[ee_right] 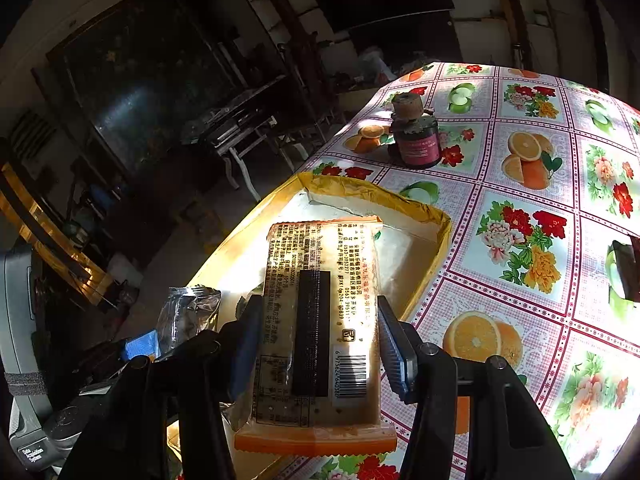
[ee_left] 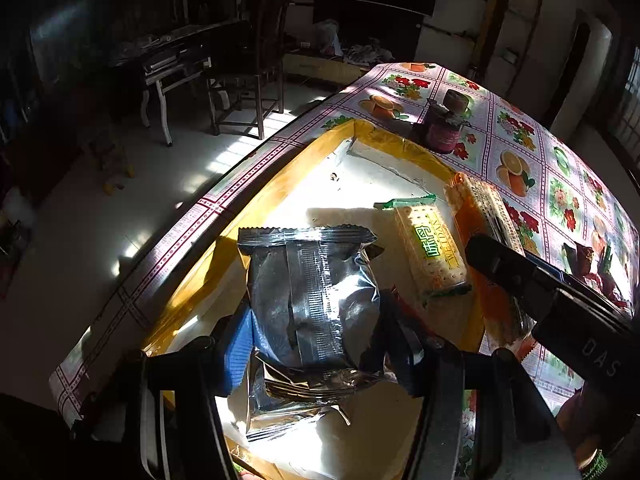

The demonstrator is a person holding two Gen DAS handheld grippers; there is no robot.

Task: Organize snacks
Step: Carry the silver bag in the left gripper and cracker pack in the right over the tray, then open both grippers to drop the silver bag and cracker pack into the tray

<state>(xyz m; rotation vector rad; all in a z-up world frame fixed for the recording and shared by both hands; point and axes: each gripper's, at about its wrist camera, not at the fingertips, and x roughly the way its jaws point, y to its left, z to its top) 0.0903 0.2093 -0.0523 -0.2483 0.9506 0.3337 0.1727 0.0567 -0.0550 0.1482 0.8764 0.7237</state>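
The desk (ee_right: 520, 184) wore a glossy oilcloth printed with oranges, green apples and red and yellow flowers, and hard sunlight fell across it while the room beyond stayed dim. On it sat a shallow white tray (ee_left: 280, 184) edged in yellow tape, its near-left edge running along the desk's edge. In the left wrist view the left claw (ee_left: 316, 344) was clamped on a silver foil snack pack (ee_left: 312, 288), held above the tray's near end, with a second crumpled foil pack (ee_left: 296, 404) just below it at 6 o'clock. At 2 o'clock from the silver pack a green-lettered cracker pack (ee_left: 430, 252) lay in the tray. The right claw (ee_right: 316, 344) was closed on an orange-ended biscuit pack (ee_right: 320, 320), printed back upward, over the tray's right wall. A small dark jar (ee_right: 416, 140) with a pink label stood on the oilcloth at 12 o'clock beyond the tray. Past the desk, at 10 o'clock, a pale tiled floor (ee_left: 80, 248) caught patches of light, with a dark wooden chair (ee_left: 252, 64) and a cluttered side table (ee_left: 168, 60) against the shadowed wall.
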